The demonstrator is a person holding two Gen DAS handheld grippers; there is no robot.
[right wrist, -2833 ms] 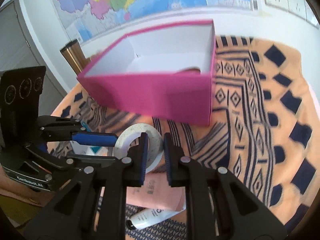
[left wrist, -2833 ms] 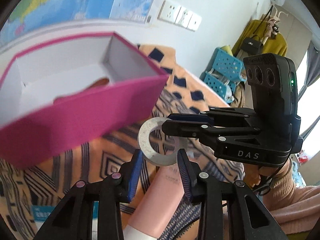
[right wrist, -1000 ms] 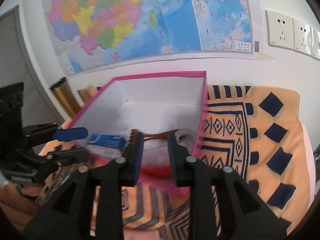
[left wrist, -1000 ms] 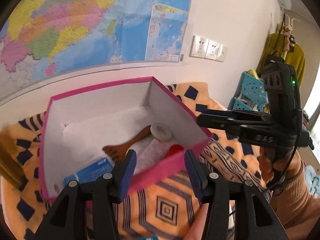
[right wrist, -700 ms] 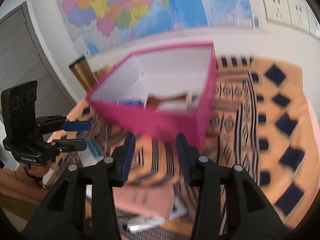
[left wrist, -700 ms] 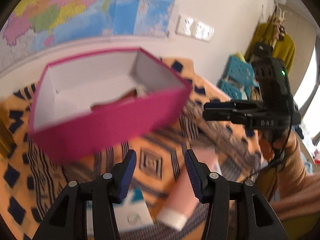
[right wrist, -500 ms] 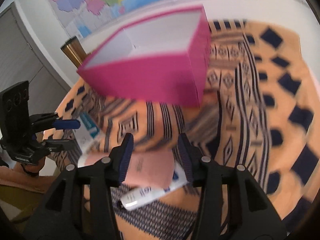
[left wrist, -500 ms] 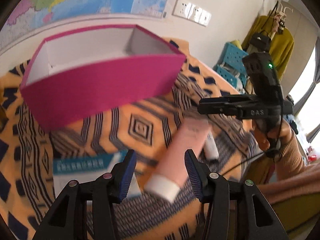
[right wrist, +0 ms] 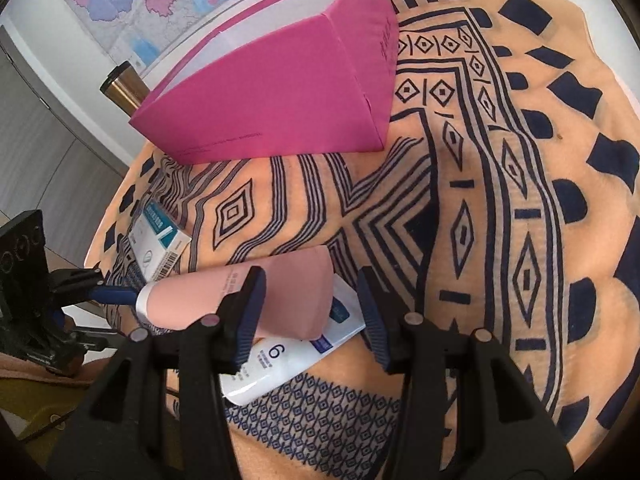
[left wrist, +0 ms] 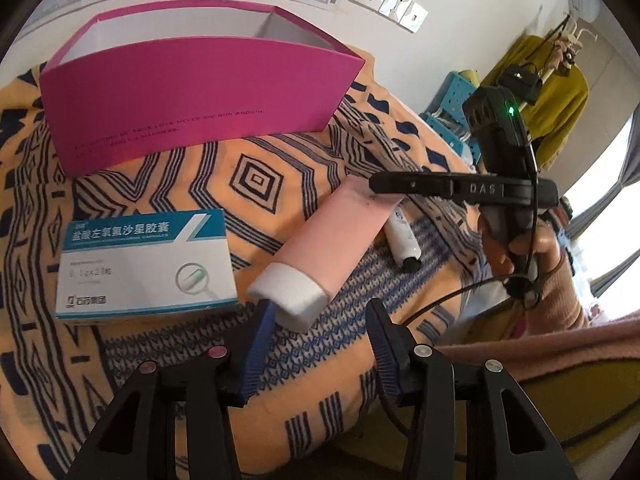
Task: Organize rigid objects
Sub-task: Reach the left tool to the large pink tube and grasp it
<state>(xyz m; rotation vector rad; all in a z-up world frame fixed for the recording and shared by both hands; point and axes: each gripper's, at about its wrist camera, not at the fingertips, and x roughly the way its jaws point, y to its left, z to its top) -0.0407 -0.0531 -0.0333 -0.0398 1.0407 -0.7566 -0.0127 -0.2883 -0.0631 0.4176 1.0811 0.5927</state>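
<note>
A pink tube [left wrist: 332, 244] with a white cap lies on the patterned cloth; it also shows in the right wrist view [right wrist: 256, 300]. A white tube [left wrist: 402, 240] lies partly under it, also seen in the right wrist view [right wrist: 288, 360]. A blue-and-white medicine box [left wrist: 144, 260] lies left of them. The magenta box [left wrist: 192, 92] stands behind. My left gripper [left wrist: 316, 340] is open just before the pink tube's cap. My right gripper [right wrist: 308, 312] is open over the pink tube's flat end.
A bronze flask [right wrist: 124, 88] stands beside the magenta box [right wrist: 280, 92] at the wall. The medicine box [right wrist: 158, 236] lies near the table's left edge. Blue baskets [left wrist: 452, 96] and a yellow coat [left wrist: 560, 92] are off to the right.
Both grippers have come down from above the magenta box toward the tubes at the table's front. The right gripper has opened wider.
</note>
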